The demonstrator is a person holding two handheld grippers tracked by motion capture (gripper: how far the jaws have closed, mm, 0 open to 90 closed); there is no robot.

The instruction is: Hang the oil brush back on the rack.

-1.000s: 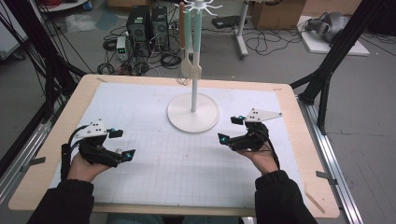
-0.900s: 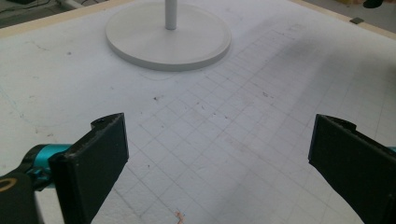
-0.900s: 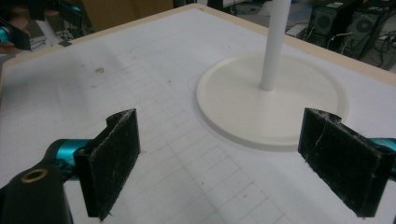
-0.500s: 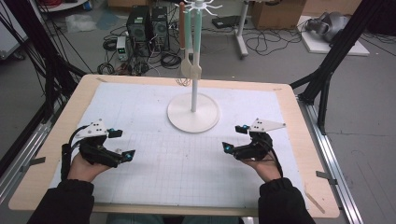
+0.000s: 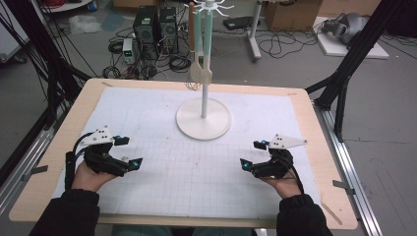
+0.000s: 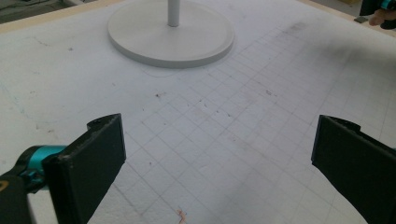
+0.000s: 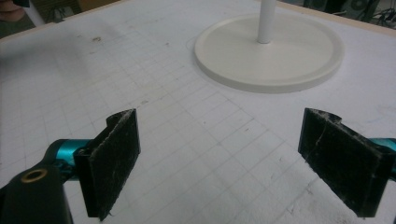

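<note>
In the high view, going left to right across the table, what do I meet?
Left gripper, jaws open → round white stand base with its pole at the middle → right gripper, jaws open, all over the white grid mat.

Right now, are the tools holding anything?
No. The left tool and the right tool are both open with nothing between their jaws, over the white grid mat.

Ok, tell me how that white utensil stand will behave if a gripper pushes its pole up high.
The stand would probably slide or rock rather than topple: its round base is wide and flat on the mat. Pushed high, the thin pole gives leverage, so tipping seems possible. The hanging utensils would likely swing and might slip off their hooks.
</note>
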